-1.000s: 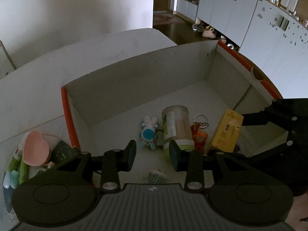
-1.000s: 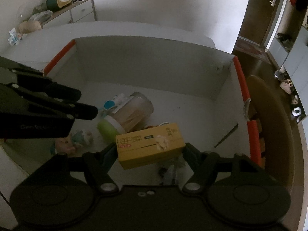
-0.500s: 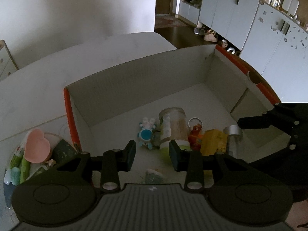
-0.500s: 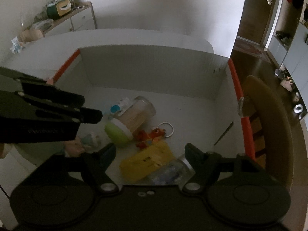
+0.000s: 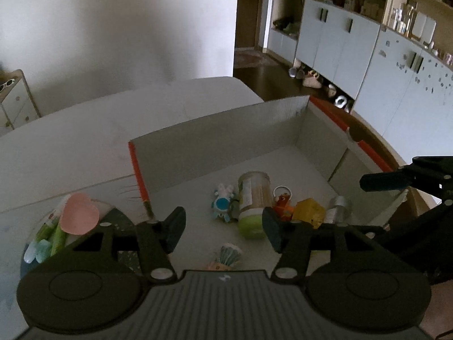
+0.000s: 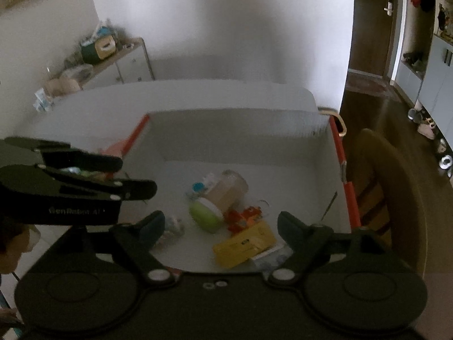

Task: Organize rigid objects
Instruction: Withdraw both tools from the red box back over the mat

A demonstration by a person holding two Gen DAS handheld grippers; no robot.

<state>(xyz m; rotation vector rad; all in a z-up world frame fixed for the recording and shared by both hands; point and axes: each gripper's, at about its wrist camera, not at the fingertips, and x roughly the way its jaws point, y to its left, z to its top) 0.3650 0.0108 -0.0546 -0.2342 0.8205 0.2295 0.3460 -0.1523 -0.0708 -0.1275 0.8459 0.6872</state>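
Note:
A white cardboard box with orange edges (image 5: 226,130) (image 6: 237,133) stands on the table. In it lie a yellow carton (image 5: 308,212) (image 6: 245,245), a green-lidded jar (image 5: 252,198) (image 6: 218,198), an orange toy (image 5: 281,202) (image 6: 243,216), a blue-white toy (image 5: 222,202), a clear bottle (image 5: 338,205) and a shuttlecock (image 5: 230,253). My left gripper (image 5: 223,228) is open and empty above the box's near left side. My right gripper (image 6: 220,226) is open and empty above the yellow carton.
A bowl with a pink heart-shaped lid and tubes (image 5: 68,221) sits left of the box. A wooden chair (image 6: 385,198) stands right of the box. A small drawer unit (image 6: 124,65) stands by the wall, cupboards (image 5: 368,56) at the far right.
My right gripper opened and let go of the yellow carton, which dropped into the box. Both grippers have risen and pulled back from the box.

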